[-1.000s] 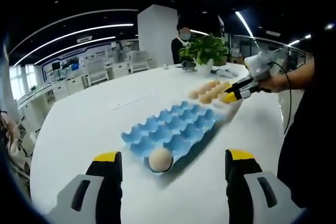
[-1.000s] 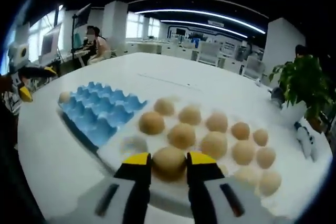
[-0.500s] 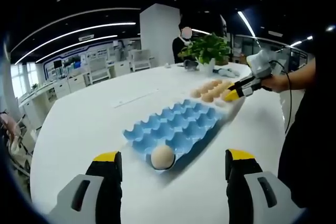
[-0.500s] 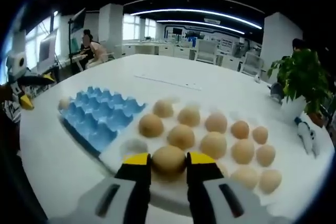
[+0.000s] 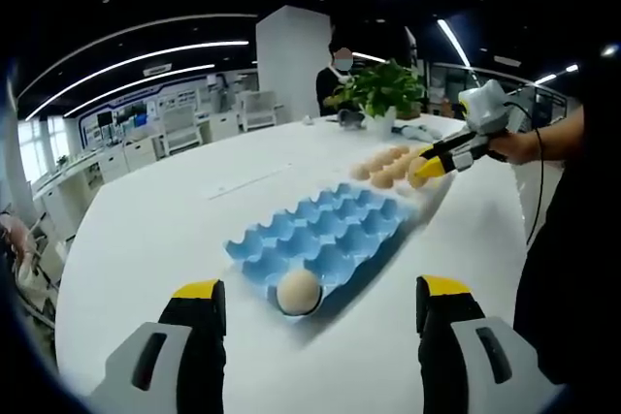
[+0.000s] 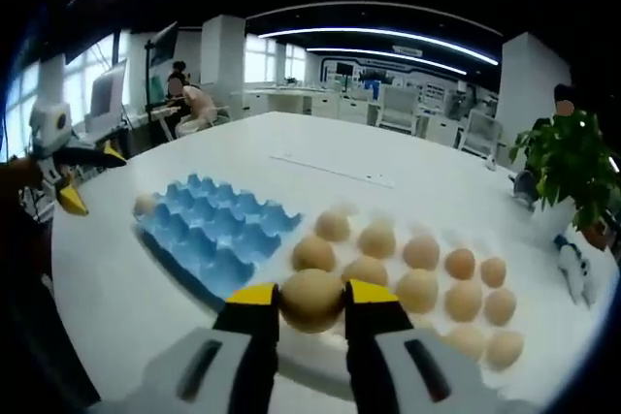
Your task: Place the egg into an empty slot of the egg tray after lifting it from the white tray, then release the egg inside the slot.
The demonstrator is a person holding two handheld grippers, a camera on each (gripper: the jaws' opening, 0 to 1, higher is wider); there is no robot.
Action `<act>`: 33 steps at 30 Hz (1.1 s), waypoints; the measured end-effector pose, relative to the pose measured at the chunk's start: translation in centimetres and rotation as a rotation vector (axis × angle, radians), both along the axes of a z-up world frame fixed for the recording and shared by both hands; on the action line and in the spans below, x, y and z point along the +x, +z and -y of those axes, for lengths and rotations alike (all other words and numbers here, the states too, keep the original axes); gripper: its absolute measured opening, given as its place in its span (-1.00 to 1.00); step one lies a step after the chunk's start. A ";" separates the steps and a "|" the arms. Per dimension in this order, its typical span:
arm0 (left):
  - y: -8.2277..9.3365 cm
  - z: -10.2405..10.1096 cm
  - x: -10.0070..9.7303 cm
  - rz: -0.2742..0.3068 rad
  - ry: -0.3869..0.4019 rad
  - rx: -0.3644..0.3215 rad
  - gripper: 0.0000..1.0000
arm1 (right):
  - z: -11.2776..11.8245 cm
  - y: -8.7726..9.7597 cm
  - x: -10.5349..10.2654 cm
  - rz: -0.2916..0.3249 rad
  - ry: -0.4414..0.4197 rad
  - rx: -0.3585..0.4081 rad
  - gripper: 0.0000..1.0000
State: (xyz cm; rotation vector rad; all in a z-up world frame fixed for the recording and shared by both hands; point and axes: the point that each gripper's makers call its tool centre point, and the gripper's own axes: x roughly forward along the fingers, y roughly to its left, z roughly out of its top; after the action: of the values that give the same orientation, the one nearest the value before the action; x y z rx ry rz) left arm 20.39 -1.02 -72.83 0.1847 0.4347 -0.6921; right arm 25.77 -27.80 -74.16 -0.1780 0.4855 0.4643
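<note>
In the right gripper view my right gripper (image 6: 310, 300) is shut on a tan egg (image 6: 310, 296), held above the white tray (image 6: 291, 356) with several eggs (image 6: 420, 288). The blue egg tray (image 6: 215, 237) lies to the left with one egg (image 6: 145, 204) in its far corner. In the left gripper view my left gripper (image 5: 315, 312) stands open over the table, just short of the blue egg tray (image 5: 330, 235) and its one egg (image 5: 298, 291). The right gripper (image 5: 427, 166) shows there at the right, holding its egg above the white tray's eggs (image 5: 388, 164).
All of this rests on a large white round table (image 5: 165, 230). A potted plant (image 6: 566, 157) stands by the table's far edge beyond the white tray. A person (image 5: 335, 75) stands behind the plant (image 5: 378, 92). A sleeve and cable (image 5: 558, 172) are at the right.
My right gripper has risen with the egg off the white tray. The left gripper has barely moved.
</note>
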 end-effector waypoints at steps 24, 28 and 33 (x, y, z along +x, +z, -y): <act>0.0 -0.3 0.4 0.001 -0.006 0.008 0.60 | -13.5 1.0 0.1 0.017 0.387 0.037 -0.50; 0.0 -0.2 0.4 -0.001 -0.007 0.006 0.60 | -15.7 1.0 0.1 0.020 0.443 0.038 -0.50; -0.1 0.0 0.5 -0.002 -0.011 0.005 0.60 | -18.7 0.5 -0.3 0.011 0.516 0.044 -0.50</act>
State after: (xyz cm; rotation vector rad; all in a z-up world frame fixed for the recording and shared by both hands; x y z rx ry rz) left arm 20.88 -1.04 -72.93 0.1911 0.4376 -0.7026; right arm 25.45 -9.11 -73.61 -0.2644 0.4153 0.9774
